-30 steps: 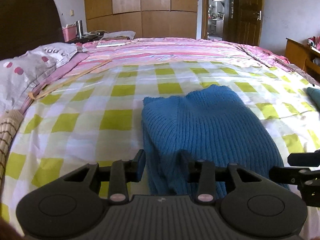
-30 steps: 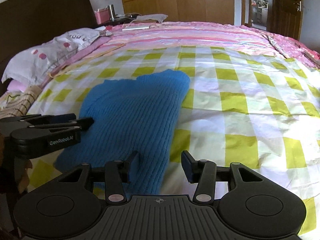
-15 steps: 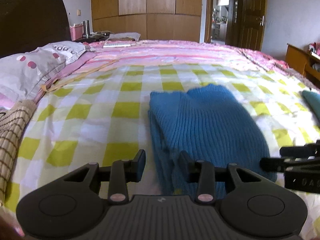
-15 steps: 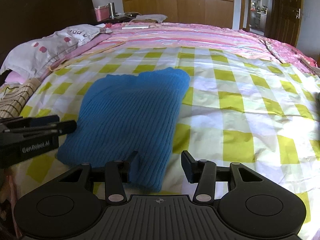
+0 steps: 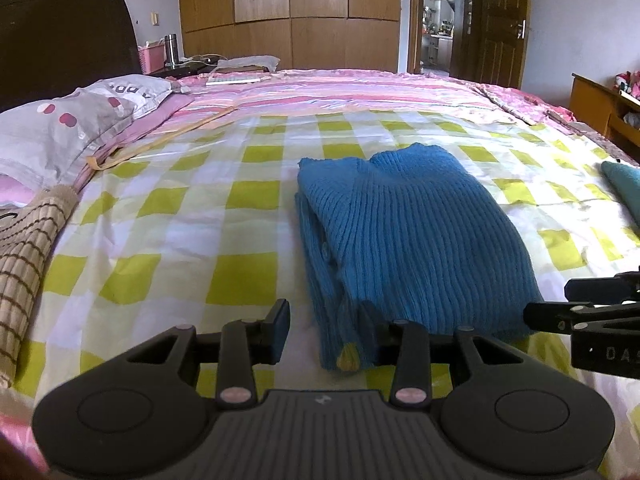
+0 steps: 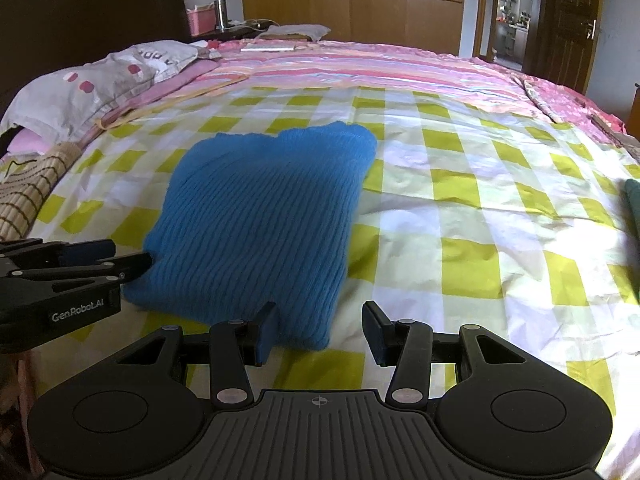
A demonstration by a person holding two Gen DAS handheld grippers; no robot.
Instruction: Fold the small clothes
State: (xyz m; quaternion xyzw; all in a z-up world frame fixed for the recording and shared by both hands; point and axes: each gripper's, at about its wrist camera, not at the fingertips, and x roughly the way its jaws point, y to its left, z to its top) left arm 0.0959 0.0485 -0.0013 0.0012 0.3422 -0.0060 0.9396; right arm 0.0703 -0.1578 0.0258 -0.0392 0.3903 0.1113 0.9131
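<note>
A folded blue knit sweater [image 5: 412, 236] lies flat on the yellow-and-white checked sheet [image 5: 168, 248]; it also shows in the right wrist view [image 6: 264, 220]. My left gripper [image 5: 326, 330] is open and empty, just before the sweater's near left corner. My right gripper [image 6: 320, 334] is open and empty, just before the sweater's near right corner. Each gripper shows from the side in the other's view: the right one [image 5: 580, 312] and the left one [image 6: 80, 268].
A grey spotted pillow [image 5: 72, 128] and a beige checked cloth [image 5: 24, 272] lie at the left bed edge. A teal garment [image 5: 624, 188] lies at the right. A pink striped cover [image 5: 360, 92] spreads behind. A wardrobe and an open door stand at the back.
Both grippers have drawn back and up from the sweater's near edge. The sweater lies still, folded, and more of the sheet shows in front of it.
</note>
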